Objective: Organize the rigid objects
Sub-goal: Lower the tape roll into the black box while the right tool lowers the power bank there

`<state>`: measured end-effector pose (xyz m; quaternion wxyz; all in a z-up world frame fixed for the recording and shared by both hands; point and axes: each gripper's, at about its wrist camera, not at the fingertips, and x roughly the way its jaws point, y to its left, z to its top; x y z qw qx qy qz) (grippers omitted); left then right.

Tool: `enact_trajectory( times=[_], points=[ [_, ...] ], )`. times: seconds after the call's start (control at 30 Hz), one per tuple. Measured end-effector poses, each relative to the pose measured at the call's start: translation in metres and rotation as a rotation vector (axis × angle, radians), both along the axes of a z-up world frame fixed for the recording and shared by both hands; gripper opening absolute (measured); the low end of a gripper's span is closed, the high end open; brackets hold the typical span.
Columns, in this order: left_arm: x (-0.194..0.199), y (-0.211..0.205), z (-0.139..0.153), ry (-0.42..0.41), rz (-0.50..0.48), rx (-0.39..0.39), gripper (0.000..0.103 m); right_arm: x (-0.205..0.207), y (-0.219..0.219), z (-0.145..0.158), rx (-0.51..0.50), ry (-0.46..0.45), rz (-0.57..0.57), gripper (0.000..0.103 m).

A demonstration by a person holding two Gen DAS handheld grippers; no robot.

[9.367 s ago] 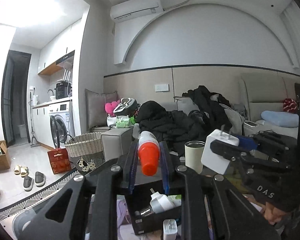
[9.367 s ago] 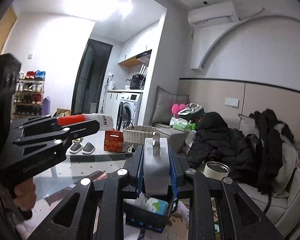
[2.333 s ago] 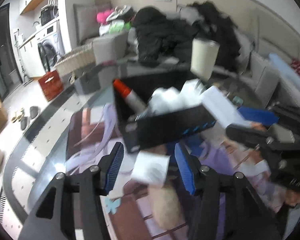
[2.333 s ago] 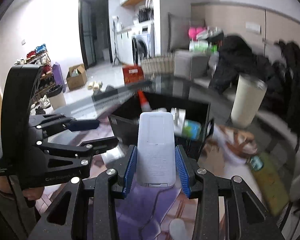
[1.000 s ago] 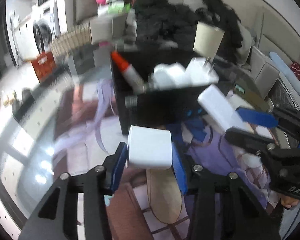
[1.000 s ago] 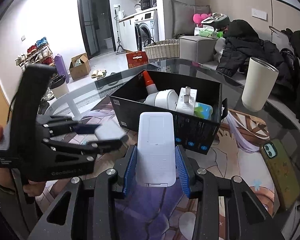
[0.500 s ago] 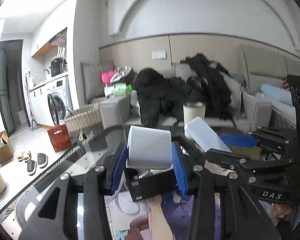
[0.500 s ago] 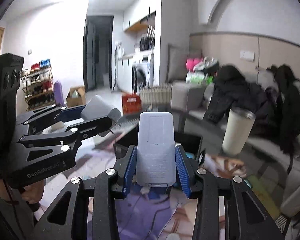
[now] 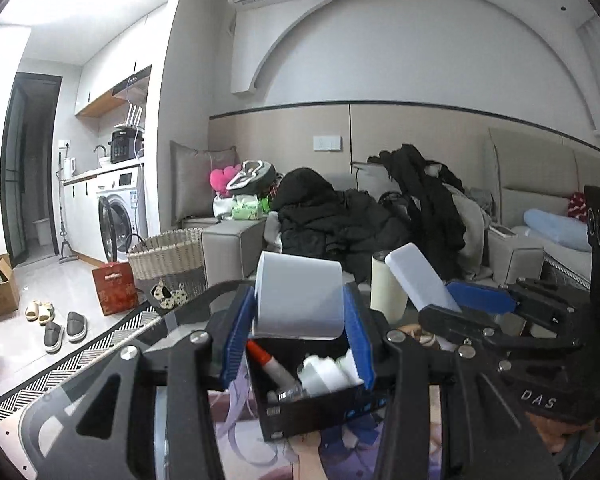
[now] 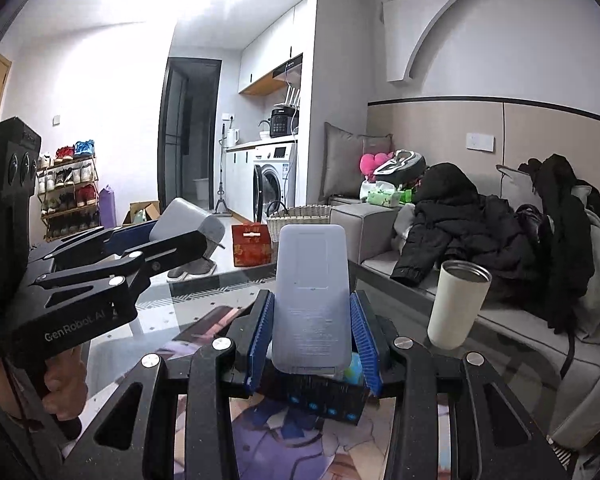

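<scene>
White charger block (image 9: 299,296) is pinched in the left hand-held gripper (image 9: 298,326), lifted above the black box (image 9: 312,404) on the glass counter (image 10: 188,308); the flat white power bank (image 10: 311,300) sits clamped in the right hand-held gripper (image 10: 312,344), upright over the same box; both are raised and level, close together; my worry is a collision, or either piece dropping past the rim.
</scene>
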<state>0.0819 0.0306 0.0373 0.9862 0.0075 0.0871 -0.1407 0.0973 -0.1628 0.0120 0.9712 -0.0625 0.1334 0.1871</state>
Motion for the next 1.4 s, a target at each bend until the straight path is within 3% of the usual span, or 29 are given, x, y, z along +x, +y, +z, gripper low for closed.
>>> enact_trajectory(
  times=[0.2,0.33,0.63,0.8,0.97,1.07,1.2,1.3,1.4],
  points=[
    [0.019,-0.003,0.006,-0.041,0.002,-0.012,0.044,0.015,0.007,0.013,0.005,-0.039,-0.006,0.039],
    [0.044,-0.002,0.011,-0.016,0.016,-0.046,0.044,0.037,0.011,0.021,0.013,-0.05,-0.022,0.039],
    [0.088,0.006,0.006,0.018,0.054,-0.058,0.044,0.098,0.014,0.022,0.03,0.022,-0.069,0.039],
    [0.106,0.0,-0.005,0.126,0.029,-0.055,0.044,0.119,0.014,0.009,0.017,0.104,-0.071,0.039],
    [0.13,-0.011,-0.022,0.286,0.0,-0.051,0.044,0.136,0.013,-0.004,-0.003,0.2,-0.085,0.039],
    [0.147,-0.02,-0.035,0.39,0.001,-0.025,0.044,0.151,0.015,-0.018,-0.046,0.299,-0.105,0.039],
    [0.166,-0.028,-0.054,0.538,-0.02,-0.024,0.044,0.173,0.008,-0.043,-0.026,0.469,-0.114,0.039],
    [0.174,-0.037,-0.064,0.602,-0.041,0.001,0.044,0.184,0.002,-0.054,-0.003,0.542,-0.115,0.039],
    [0.176,-0.043,-0.072,0.643,-0.052,0.01,0.044,0.186,0.0,-0.056,0.009,0.558,-0.115,0.039]
  ],
)
